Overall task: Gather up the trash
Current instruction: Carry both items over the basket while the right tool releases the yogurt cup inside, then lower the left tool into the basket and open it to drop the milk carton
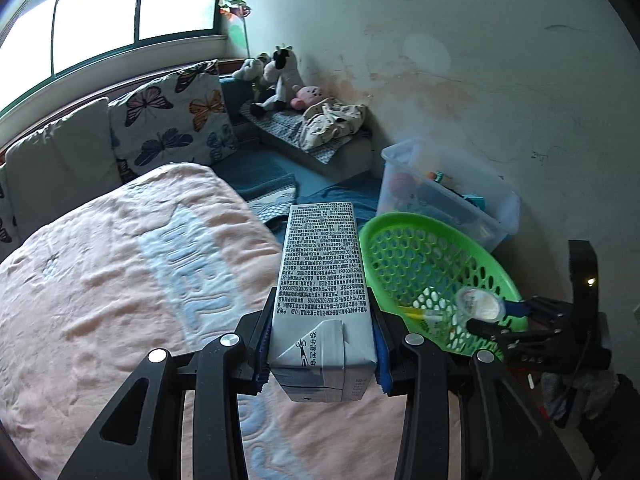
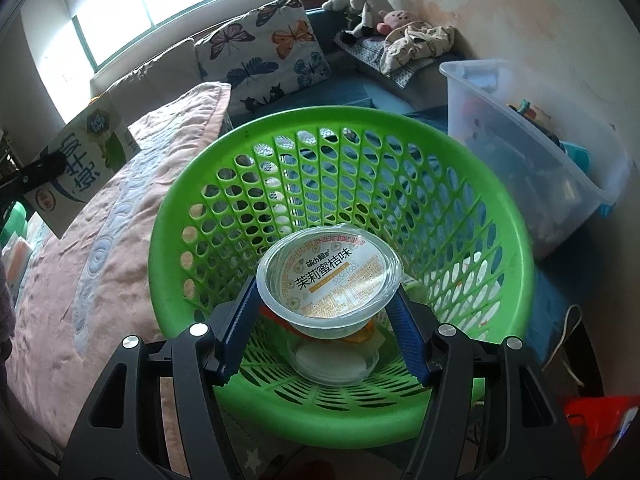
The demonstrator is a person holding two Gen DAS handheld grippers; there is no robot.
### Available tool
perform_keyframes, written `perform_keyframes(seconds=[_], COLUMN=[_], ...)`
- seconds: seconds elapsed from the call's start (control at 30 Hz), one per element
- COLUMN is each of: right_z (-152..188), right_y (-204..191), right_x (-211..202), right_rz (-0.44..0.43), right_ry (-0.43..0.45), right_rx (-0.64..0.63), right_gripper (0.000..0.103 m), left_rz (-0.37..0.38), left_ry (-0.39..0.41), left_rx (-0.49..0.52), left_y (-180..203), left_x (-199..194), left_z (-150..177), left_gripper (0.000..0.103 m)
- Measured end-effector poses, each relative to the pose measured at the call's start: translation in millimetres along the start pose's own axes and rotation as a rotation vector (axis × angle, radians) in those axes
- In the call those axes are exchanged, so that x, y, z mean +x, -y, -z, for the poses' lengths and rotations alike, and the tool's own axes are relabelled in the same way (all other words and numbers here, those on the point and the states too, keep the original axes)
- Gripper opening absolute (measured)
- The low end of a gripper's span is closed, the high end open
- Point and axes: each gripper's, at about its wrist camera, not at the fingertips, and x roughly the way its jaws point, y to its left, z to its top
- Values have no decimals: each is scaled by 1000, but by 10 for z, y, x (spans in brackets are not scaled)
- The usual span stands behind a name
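My left gripper (image 1: 322, 344) is shut on a grey milk carton (image 1: 322, 276) with printed text, held above the pink blanket (image 1: 120, 280). The same carton (image 2: 80, 168) shows at the left edge of the right wrist view. My right gripper (image 2: 324, 304) is shut on a clear plastic jelly cup (image 2: 330, 276) with a printed lid, held inside the mouth of the green basket (image 2: 500, 216). Another clear cup (image 2: 334, 364) and yellow scraps lie at the basket's bottom. In the left wrist view the green basket (image 1: 404, 248) stands to the right, with the right gripper (image 1: 504, 320) and its cup (image 1: 480, 302) over it.
A clear storage bin (image 2: 540, 152) with toys stands right of the basket, against the stained wall. Butterfly cushions (image 1: 172, 120), plush toys (image 1: 280, 76) and crumpled clothes (image 1: 332, 124) sit at the back under the window. A red bag (image 2: 600, 416) lies at the lower right.
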Motion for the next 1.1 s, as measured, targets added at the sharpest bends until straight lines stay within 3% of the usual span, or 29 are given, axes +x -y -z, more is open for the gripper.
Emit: perform_keyframes(seconds=[0.6, 1.1], right_z=[35, 117], right_y=[70, 173], right_x=[-20, -370], right_rz=[-9, -17], right_ry=[0, 59], right_rx=[11, 22], right_gripper=[66, 68], left_rz=[58, 98], left_ry=[-7, -51], left_rx=[63, 88], left_y=[485, 902], left_x=[163, 428], left_z=[-131, -136], left_gripper=[39, 39])
